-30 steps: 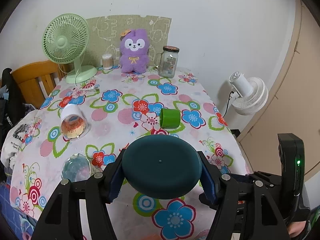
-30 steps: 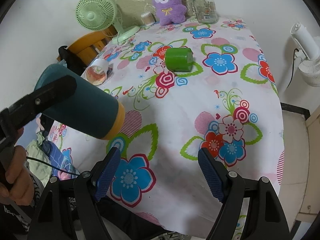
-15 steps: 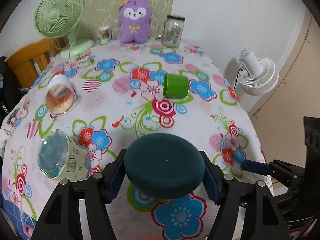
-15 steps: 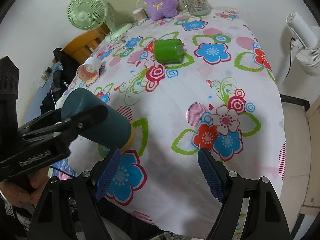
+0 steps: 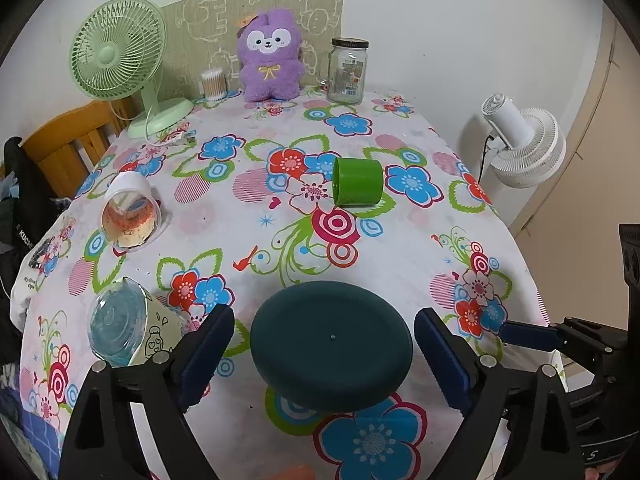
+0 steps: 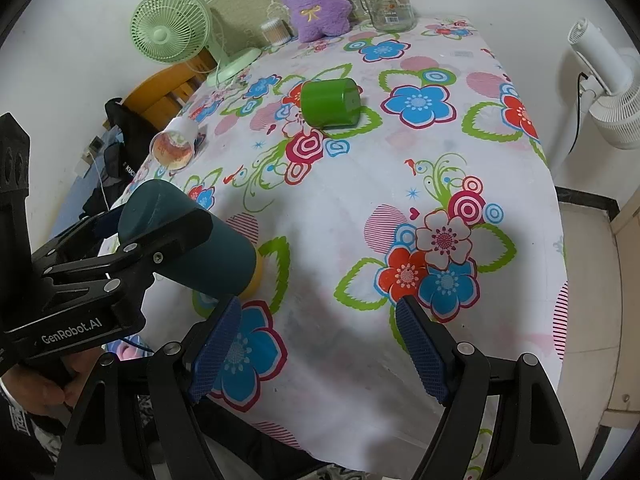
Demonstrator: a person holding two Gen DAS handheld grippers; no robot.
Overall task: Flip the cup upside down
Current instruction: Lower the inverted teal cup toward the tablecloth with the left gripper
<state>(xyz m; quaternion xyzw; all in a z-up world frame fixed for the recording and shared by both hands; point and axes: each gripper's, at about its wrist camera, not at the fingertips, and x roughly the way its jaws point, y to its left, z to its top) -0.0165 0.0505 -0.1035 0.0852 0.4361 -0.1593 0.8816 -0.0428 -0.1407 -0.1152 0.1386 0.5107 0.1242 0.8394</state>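
A dark teal cup (image 5: 332, 354) with an orange rim (image 6: 256, 278) stands base-up, rim on the flowered tablecloth near the front edge. My left gripper (image 5: 325, 356) is open, its blue pads standing clear on both sides of the cup; it also shows in the right wrist view (image 6: 120, 248). My right gripper (image 6: 314, 354) is open and empty over the front edge, right of the cup. A green cup (image 5: 357, 182) lies on its side mid-table. A white cup (image 5: 130, 214) and a clear patterned cup (image 5: 122, 330) lie on their sides at the left.
At the back stand a green desk fan (image 5: 120, 56), a purple plush toy (image 5: 270, 62), a glass jar (image 5: 347, 72) and a cotton-swab tub (image 5: 214, 84). A wooden chair (image 5: 68, 152) is at the left, a white floor fan (image 5: 524, 140) at the right.
My left gripper lowered the teal cup onto the cloth and opened, letting it go. My right gripper stayed open and hardly moved.
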